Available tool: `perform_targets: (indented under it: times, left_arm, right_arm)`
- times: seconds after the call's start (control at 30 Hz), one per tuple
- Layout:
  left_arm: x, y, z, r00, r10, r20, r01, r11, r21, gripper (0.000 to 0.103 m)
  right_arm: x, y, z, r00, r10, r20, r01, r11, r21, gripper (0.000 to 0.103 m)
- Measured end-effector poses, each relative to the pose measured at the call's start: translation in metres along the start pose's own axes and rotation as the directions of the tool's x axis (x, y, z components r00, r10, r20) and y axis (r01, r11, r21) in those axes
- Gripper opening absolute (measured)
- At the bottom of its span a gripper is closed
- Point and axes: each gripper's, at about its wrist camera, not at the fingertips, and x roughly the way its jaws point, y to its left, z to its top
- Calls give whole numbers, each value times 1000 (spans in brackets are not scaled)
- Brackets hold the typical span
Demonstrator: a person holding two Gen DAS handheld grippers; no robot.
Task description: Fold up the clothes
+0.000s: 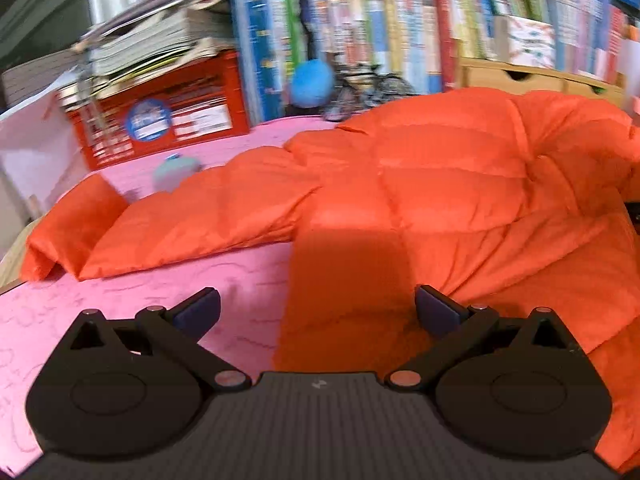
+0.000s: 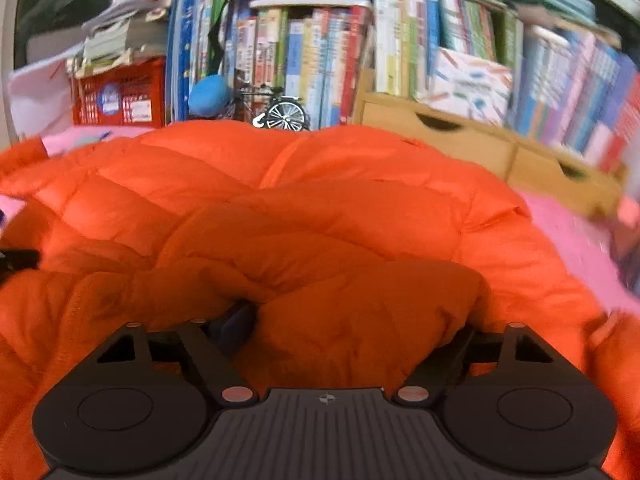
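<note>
A puffy orange quilted jacket (image 1: 440, 168) lies spread on a pink mat (image 1: 140, 292), one sleeve (image 1: 180, 220) stretched out to the left. My left gripper (image 1: 318, 308) is open just above the jacket's near edge, where orange fabric meets the mat; nothing is between its fingers. In the right wrist view the jacket (image 2: 320, 184) fills the middle. My right gripper (image 2: 352, 328) is shut on a thick bunched fold of it. The fold bulges between the jaws, half buries the left finger (image 2: 236, 322) and hides the right one.
Behind the mat stand a red crate (image 1: 160, 116) topped with stacked papers, rows of books (image 1: 360, 32), a blue ball (image 1: 312, 82), a toy bicycle (image 2: 280, 114) and wooden drawers (image 2: 440, 132). A pale blue round object (image 1: 176, 170) lies beside the sleeve.
</note>
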Motion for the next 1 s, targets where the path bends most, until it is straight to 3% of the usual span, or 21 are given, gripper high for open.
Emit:
perform_targets:
  times: [0.3, 0.43, 0.6, 0.77, 0.87, 1.0]
  left_arm:
    - [0, -5, -2, 1000, -14, 8, 14, 1000, 26, 103]
    - [-9, -14, 2, 999, 26, 28, -27, 999, 43, 103]
    - [-31, -29, 15, 995, -39, 93, 35, 999, 38, 103]
    - [-54, -64, 19, 978, -156, 140, 143, 985, 101, 103]
    - [-62, -87, 16, 968, -203, 150, 178, 970, 166, 103]
    - [-55, -110, 9, 972, -195, 133, 162, 960, 229, 103]
  right_arm:
    - [-42, -76, -43, 998, -58, -11, 58, 986, 155, 84]
    - [-71, -104, -65, 982, -189, -13, 189, 970, 153, 89]
    - [-107, -118, -82, 966, -258, 9, 250, 944, 214, 89]
    - [-143, -87, -84, 983, -127, 135, 101, 978, 184, 92]
    - [-156, -57, -76, 980, -22, 197, -1, 993, 114, 95]
    - [-145, -18, -65, 974, 68, 215, -74, 997, 18, 100]
